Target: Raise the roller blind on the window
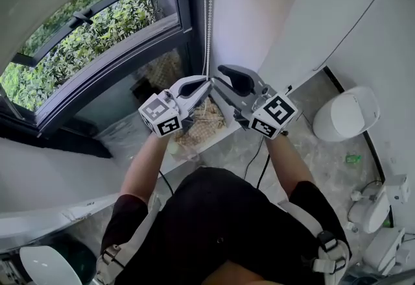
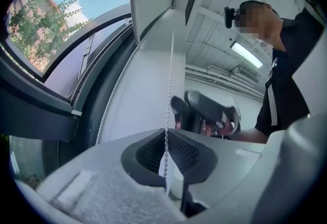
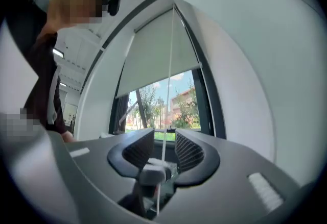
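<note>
The window [image 1: 110, 64] is left of the chain [image 1: 206, 11]. Green bushes [image 1: 84, 47] grow outside it. The blind [image 3: 153, 54] covers the top part of the window. The bottom part is bare glass.

The left tool [image 1: 202, 84] reaches the chain from the left. Its jaws are squeezed together on the chain, and the beads run up from between the pads. The chain hangs straight down by the right edge of the window.

The right tool [image 1: 224, 79] is just right of the chain, close beside the left tool. Its jaws are wide apart. The chain runs between them, but the pads do not press on it.

A white wall [image 1: 253, 4] stands right of the chain.
</note>
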Tool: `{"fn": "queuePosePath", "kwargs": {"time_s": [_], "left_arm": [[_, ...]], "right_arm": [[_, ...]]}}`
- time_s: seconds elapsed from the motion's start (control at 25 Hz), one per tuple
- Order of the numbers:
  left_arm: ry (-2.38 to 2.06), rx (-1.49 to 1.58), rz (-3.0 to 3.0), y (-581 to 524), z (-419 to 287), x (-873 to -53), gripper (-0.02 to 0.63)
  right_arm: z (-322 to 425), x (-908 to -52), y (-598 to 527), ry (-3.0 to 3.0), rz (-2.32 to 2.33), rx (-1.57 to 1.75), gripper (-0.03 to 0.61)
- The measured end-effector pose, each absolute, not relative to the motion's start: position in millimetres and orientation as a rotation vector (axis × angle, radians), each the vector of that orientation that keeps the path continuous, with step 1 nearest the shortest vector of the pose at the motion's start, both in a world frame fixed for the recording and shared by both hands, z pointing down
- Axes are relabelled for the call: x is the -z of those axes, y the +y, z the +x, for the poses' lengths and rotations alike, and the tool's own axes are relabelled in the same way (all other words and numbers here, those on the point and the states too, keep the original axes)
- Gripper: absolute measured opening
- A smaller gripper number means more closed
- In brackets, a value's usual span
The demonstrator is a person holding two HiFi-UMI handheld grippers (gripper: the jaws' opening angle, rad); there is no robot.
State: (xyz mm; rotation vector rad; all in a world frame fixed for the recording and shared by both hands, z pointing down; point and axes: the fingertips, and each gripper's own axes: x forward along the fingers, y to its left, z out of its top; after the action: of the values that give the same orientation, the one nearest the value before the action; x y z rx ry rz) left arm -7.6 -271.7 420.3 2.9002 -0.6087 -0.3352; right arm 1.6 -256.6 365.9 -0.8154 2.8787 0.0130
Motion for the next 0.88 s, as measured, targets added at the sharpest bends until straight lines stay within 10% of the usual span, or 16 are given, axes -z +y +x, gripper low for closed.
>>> {"fn": "queuePosePath", "kwargs": {"time_s": [0.88], "left_arm": [[-0.586, 0.336, 2.928, -246.2, -10.5, -422.5, 0.018]], "right_arm": [[-25.2, -254.9, -264.4, 2.692, -0.609, -0.047, 0.017]]}}
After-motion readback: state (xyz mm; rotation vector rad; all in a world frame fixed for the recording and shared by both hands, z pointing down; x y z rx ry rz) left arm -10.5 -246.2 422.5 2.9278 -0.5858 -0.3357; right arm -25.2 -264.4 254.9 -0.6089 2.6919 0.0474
